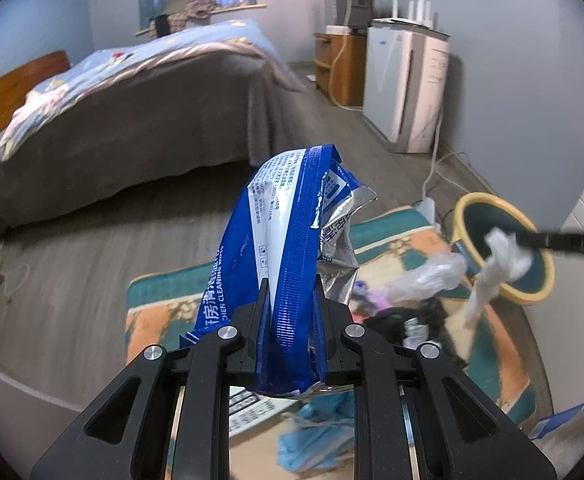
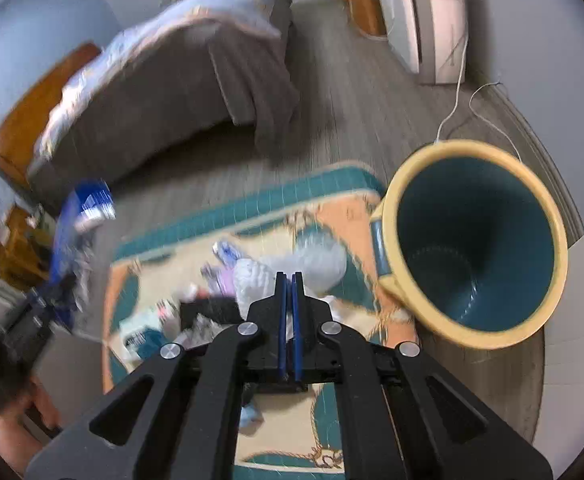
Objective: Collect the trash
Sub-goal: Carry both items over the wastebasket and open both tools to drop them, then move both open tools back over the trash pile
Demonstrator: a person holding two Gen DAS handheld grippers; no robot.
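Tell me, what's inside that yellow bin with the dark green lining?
The right wrist view looks straight into the yellow bin: only its dark green wall and bare ribbed bottom show, no trash yet. The near wall hides a sliver of the floor.

Left gripper (image 1: 292, 292) clamps a blue wipes packet (image 1: 284, 240) above a littered rug (image 1: 160, 300); right gripper's fingers (image 1: 548, 240) pinch white tissue (image 1: 500, 258) over the yellow-rimmed bin (image 1: 468, 204).

Both grippers are matte black, chunky linkage arms with teardrop cutouts and four shiny silver pivot screws each. The right gripper (image 2: 289, 280) has thin blue pads lining its jaws. The left gripper (image 1: 292, 292) looks like its twin.
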